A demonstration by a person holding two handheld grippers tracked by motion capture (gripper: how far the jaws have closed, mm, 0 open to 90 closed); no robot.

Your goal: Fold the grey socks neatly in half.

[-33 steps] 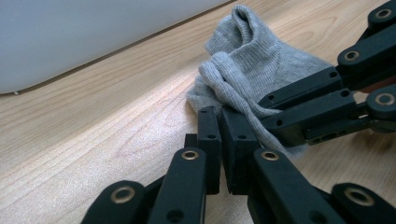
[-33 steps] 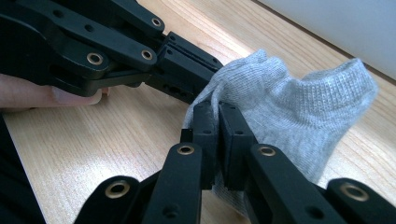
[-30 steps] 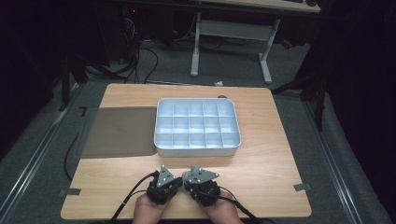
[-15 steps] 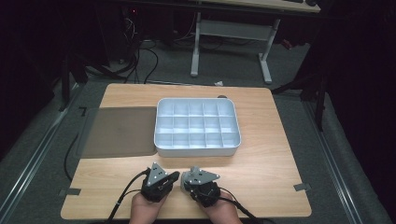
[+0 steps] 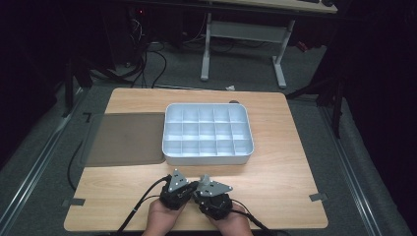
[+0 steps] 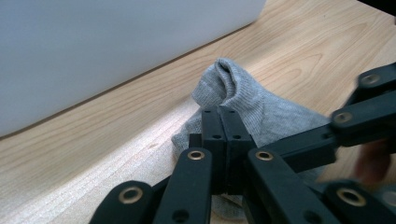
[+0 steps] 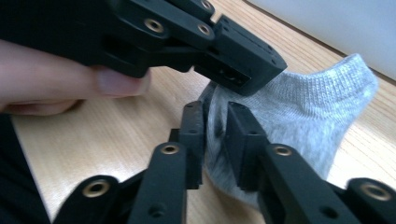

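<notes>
A light wooden tabletop (image 5: 275, 172) stands in a dark room, carrying a white plastic compartment tray (image 5: 207, 133) and a grey-brown mat (image 5: 125, 137) to its left. At the near edge, the left gripper (image 6: 223, 122) pinches a small grey knitted sock (image 6: 261, 109), jaws closed together. The right gripper (image 7: 215, 122) grips the same sock, jaws narrowly apart around the fabric.

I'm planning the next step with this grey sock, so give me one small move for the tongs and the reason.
Probably lift both tongs together a little. The left tongs and right tongs are each shut on folds of the grey sock, which lies on the wooden table just in front of the white compartment tray.
</notes>
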